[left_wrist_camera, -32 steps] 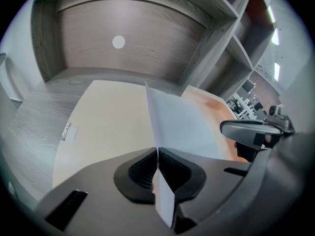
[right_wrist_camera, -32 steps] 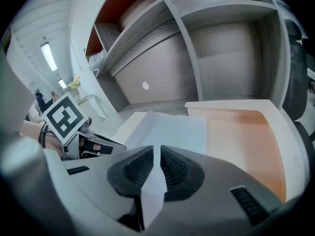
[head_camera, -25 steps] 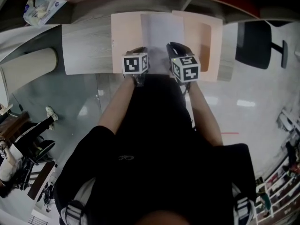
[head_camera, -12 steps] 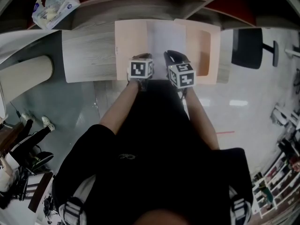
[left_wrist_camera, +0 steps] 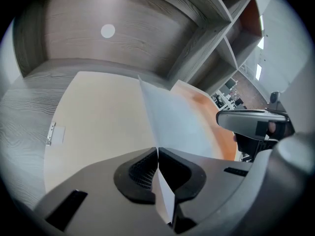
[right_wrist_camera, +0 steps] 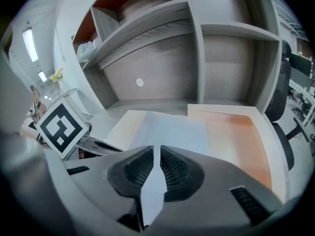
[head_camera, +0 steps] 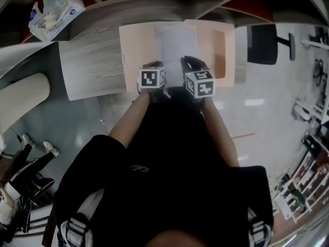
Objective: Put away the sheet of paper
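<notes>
Grey wood-grain surface (head_camera: pixel 92 68) beneath a shelf unit (right_wrist_camera: pixel 197 38) of the same finish, seen from above your head. An open peach folder (head_camera: pixel 136 50) lies flat on the surface with its two halves spread left and right; the right half carries a darker orange panel. The white sheet of paper (head_camera: pixel 176 45) sits over the folder's middle. Its far part reaches toward the back of the shelf unit, and its near edge is held in your two grippers.

Your left gripper (head_camera: pixel 152 66) takes the sheet's near-left part. Its fingers (left_wrist_camera: pixel 140 168) are pressed together on the paper, which runs edge-on between the pads. Your right gripper (head_camera: pixel 189 63) takes the near-right part, just beside the left. Its fingers (right_wrist_camera: pixel 174 167) likewise pinch the sheet, and a strip of paper shows below them toward the camera. Both grippers point down and forward over the surface's near edge.

A small pale label (left_wrist_camera: pixel 53 133) sits at the folder's left margin. A clear plastic bag (head_camera: pixel 51 9) rests on the shelf unit at upper left. A black office chair (head_camera: pixel 262 44) stands on the glossy floor (head_camera: pixel 267 117) to the right of the surface.
</notes>
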`<state>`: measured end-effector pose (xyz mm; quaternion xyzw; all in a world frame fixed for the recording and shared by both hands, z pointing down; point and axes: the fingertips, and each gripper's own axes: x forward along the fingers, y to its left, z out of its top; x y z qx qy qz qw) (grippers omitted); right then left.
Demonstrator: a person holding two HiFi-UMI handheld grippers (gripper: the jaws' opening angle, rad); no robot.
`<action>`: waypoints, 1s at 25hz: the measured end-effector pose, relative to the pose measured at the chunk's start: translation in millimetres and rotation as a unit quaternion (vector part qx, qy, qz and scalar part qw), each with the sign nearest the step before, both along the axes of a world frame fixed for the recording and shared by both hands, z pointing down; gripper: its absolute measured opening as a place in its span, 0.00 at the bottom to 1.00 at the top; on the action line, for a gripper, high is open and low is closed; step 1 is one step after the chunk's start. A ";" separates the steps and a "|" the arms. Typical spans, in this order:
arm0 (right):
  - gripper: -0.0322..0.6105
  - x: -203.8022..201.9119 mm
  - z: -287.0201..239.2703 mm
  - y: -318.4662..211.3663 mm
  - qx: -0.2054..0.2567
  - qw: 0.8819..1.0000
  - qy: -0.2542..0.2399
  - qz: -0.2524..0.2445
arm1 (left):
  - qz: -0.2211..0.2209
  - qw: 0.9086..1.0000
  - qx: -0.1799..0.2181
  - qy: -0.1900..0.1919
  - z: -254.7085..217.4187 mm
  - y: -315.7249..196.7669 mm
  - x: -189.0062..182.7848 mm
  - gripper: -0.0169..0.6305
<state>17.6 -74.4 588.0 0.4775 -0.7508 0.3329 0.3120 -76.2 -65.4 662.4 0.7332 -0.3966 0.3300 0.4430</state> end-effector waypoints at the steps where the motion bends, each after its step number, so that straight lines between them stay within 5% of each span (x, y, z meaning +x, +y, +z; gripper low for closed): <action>1: 0.14 2.0 -0.7 1.4 0.000 1.000 0.004 0.000 | -0.002 1.000 -0.002 0.001 0.4 1.1 -1.3 0.11; 13: 0.14 1.6 0.4 4.6 0.005 0.998 -0.008 -0.061 | -0.038 0.999 0.011 -0.016 -4.3 -9.4 -0.7 0.11; 25: 0.14 17.6 -3.4 -2.2 0.005 0.994 -0.040 -0.102 | -0.086 0.996 -0.021 -0.026 -5.4 5.9 15.8 0.11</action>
